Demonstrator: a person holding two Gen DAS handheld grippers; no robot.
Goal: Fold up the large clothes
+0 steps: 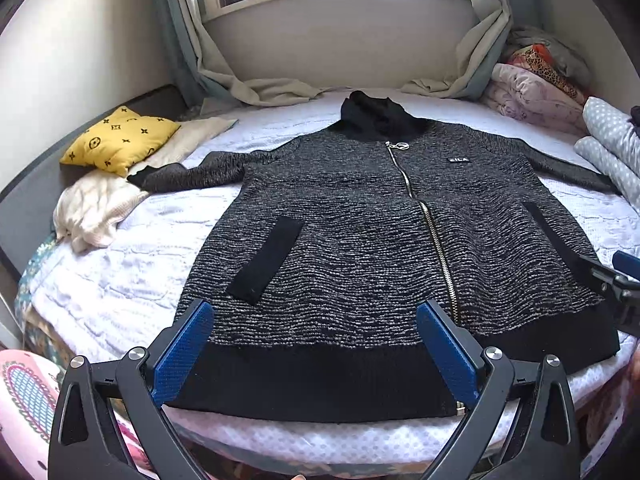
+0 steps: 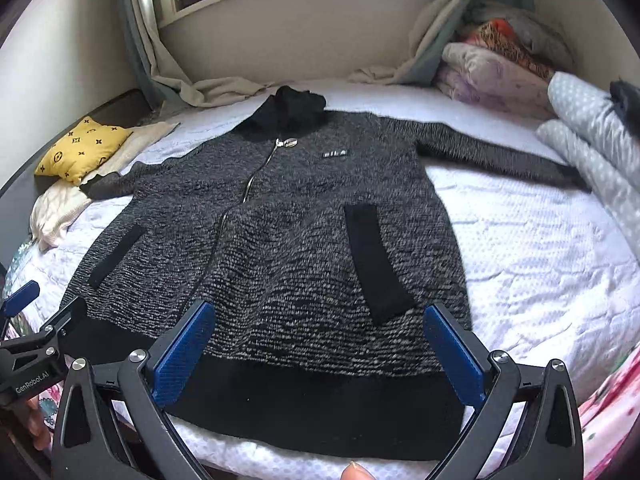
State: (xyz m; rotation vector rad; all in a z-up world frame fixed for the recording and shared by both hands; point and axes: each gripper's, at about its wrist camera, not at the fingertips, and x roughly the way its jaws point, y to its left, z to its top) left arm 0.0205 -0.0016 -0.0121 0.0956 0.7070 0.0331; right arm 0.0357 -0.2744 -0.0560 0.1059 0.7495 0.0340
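Both grippers hang over the near edge of the bed [image 1: 120, 280], holding nothing. The left gripper [image 1: 314, 354] is spread wide above the black hem; the right gripper [image 2: 318, 360] gapes just as wide (blue pads well apart). The grey knit jacket [image 1: 360, 232] lies flat, zipped, sleeves out, hood at the far end. A yellow pillow [image 1: 120, 144] sits far left.

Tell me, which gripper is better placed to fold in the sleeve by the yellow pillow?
Probably the left gripper: it hovers open over the jacket's hem on that sleeve's side, while the right gripper hovers further away.
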